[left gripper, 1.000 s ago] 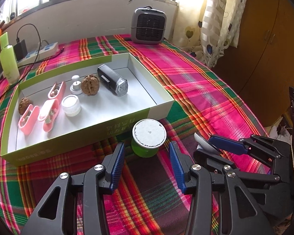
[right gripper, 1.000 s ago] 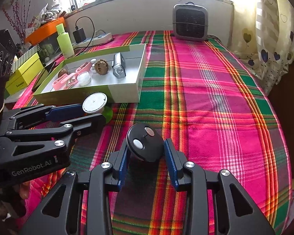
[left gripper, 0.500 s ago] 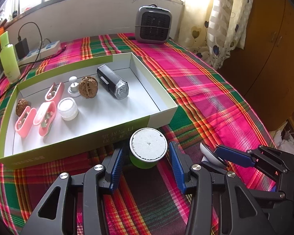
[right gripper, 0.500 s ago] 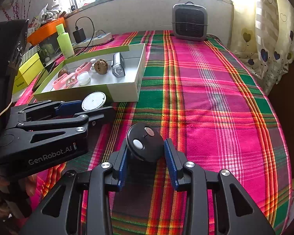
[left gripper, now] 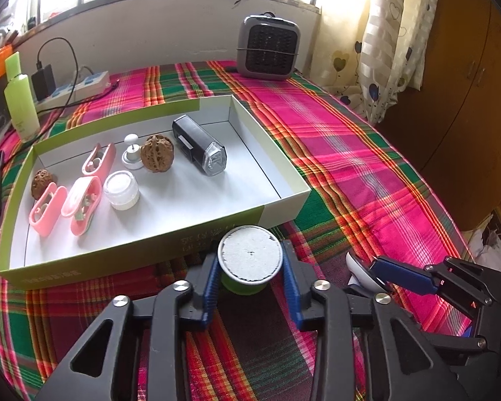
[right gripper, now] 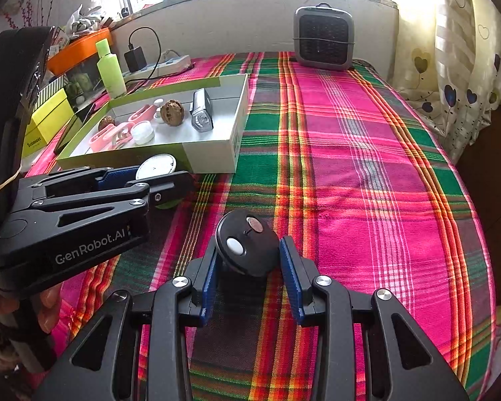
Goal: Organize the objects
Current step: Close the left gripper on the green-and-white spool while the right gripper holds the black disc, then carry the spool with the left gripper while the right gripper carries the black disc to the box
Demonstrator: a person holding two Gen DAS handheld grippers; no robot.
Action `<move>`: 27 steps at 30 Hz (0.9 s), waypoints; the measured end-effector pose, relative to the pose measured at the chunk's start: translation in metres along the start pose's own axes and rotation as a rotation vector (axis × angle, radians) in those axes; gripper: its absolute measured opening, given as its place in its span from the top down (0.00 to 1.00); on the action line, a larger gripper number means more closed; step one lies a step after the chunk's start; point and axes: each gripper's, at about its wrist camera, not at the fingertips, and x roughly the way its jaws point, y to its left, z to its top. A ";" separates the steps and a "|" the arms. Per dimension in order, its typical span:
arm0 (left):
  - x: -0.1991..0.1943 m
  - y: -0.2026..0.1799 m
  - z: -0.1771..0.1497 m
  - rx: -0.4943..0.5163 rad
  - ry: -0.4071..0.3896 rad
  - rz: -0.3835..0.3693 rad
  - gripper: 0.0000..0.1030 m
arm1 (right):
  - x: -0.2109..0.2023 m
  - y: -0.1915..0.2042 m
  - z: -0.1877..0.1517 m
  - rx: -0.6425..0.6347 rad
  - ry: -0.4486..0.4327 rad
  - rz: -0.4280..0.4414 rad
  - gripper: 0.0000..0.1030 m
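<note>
- The green spool [left gripper: 247, 269] with its flat white top stands upright on the plaid-covered surface [left gripper: 367, 173], just outside the near wall of the box [left gripper: 285, 205]. It sits between the blue pads of the left hand-held gripper [left gripper: 249, 275], whose jaws are closing; the pads look to be at its rim, or all but touching it.
- I judge the spool light and rigid, with a smooth round side that could roll or twist in a pinch. It is best taken squarely across the body below the wider white rim, so the rim stops it slipping down.
- The right hand-held gripper [right gripper: 248, 269] has a small black round device [right gripper: 247, 247], with a white button, between partly closed jaws; the left pad touches it, and the right seems to. It looks hard and glossy, so likely slippery; hold it across its widest part.
- The shallow green-and-white box holds a black bike light [left gripper: 199, 145], two walnuts [left gripper: 157, 153], a small white jar [left gripper: 121, 189], a white knob [left gripper: 132, 155] and pink clip-like cases [left gripper: 81, 205], all towards the left. The right part of its floor is bare.
</note>
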 end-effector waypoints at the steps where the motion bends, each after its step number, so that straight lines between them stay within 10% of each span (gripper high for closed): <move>1: 0.000 0.000 0.000 0.002 0.000 -0.001 0.69 | 0.000 0.000 0.000 0.000 0.000 0.000 0.65; 27: -0.008 -0.003 -0.006 0.018 -0.012 -0.004 0.69 | 0.000 0.000 0.000 -0.001 0.001 -0.003 0.65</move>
